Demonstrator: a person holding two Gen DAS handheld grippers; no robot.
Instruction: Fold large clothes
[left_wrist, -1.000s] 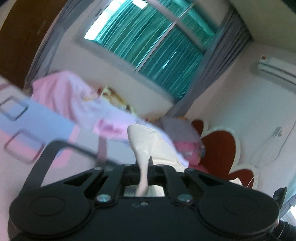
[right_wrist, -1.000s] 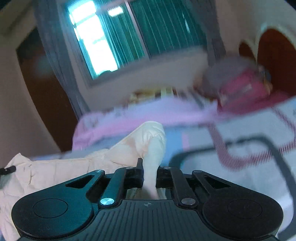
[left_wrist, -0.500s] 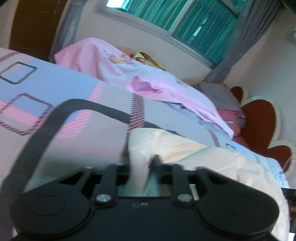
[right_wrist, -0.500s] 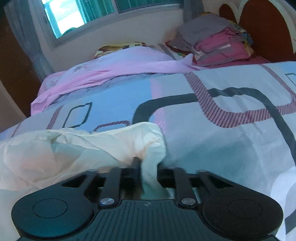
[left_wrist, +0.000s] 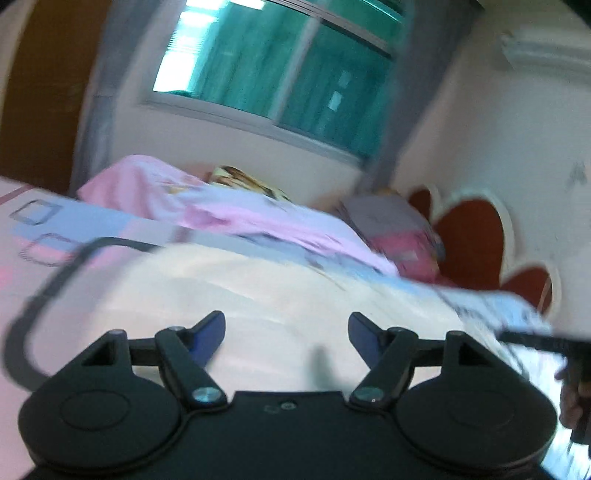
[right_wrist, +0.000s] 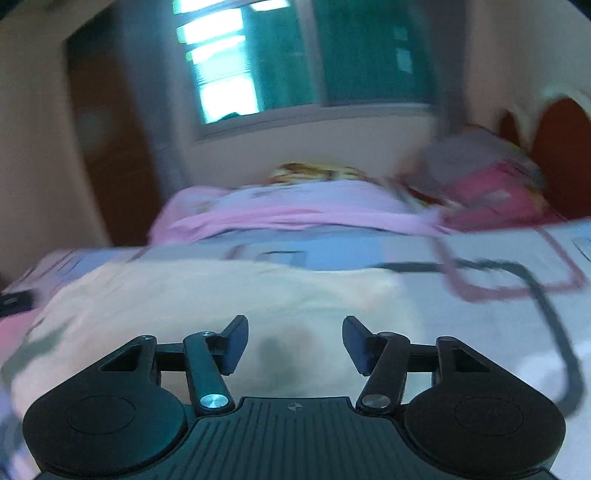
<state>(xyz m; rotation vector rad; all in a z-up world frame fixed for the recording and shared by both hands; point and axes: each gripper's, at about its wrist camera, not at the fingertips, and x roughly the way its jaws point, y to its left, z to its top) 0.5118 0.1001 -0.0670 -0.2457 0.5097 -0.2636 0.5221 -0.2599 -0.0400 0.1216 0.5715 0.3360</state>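
Fold laid down, both grippers let go of the cream garment (left_wrist: 280, 291).

The left gripper (left_wrist: 286, 334) is opening and the right gripper (right_wrist: 295, 341) is easing slightly inward; both stand spread with nothing pinched, the cloth lying flat on the patterned bedsheet (right_wrist: 480, 332) just ahead of them (both views are blurred). By my reading the next move calls for a fresh edge to grasp. The garment's long axis seems to run across the views, side to side; which end is which I cannot tell.

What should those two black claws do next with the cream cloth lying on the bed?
Probably draw back and reach for a fresh edge. The left gripper is opening and the right gripper is closing slightly; neither pinches the cream-coloured garment, which lies on the patterned bedsheet.
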